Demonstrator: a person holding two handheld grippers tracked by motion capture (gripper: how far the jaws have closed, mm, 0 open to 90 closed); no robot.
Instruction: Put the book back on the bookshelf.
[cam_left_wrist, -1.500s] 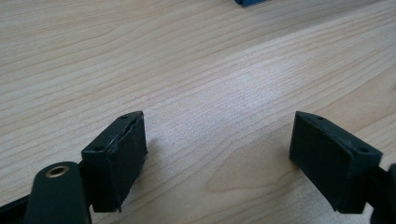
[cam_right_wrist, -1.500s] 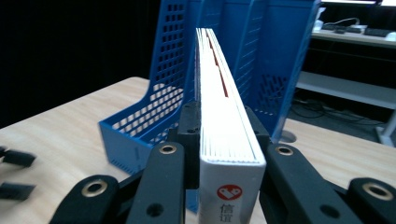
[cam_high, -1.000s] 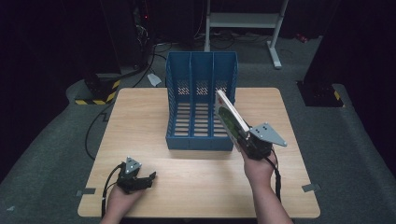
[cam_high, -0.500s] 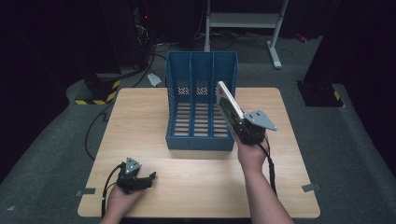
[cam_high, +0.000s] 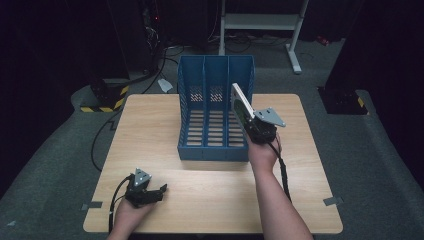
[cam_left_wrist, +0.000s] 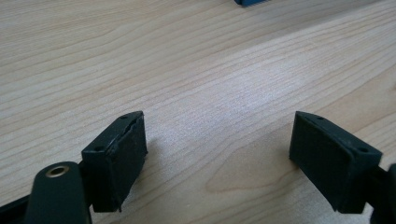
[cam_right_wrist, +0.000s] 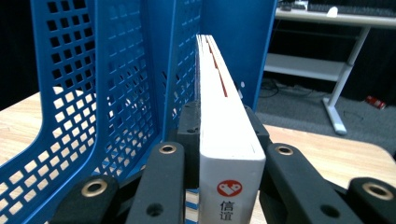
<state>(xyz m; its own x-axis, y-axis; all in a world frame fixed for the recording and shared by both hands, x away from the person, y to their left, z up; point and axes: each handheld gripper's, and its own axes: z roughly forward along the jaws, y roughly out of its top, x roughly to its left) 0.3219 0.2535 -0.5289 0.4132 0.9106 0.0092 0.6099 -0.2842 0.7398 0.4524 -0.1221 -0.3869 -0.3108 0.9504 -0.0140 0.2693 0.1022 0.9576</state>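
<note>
A blue three-slot file rack (cam_high: 215, 107) stands at the middle back of the wooden table (cam_high: 150, 125). My right gripper (cam_high: 252, 125) is shut on a white book (cam_high: 241, 104), held on edge and tilted over the rack's right slot. In the right gripper view the book (cam_right_wrist: 222, 116) sits between the two jaws, its spine toward the camera, with the rack's perforated wall (cam_right_wrist: 116, 93) close on the left. My left gripper (cam_high: 150, 194) rests low on the table at the front left. Its jaws stand wide apart with bare wood between them (cam_left_wrist: 219, 154).
A white desk frame (cam_high: 260, 22) stands on the dark floor behind the table. Cables (cam_high: 102, 135) trail off the table's left side. A yellow-and-black striped block (cam_high: 105, 97) lies on the floor at the back left.
My right gripper has carried the book forward and slightly left, closer over the rack's right slot. The left gripper has stayed in place.
</note>
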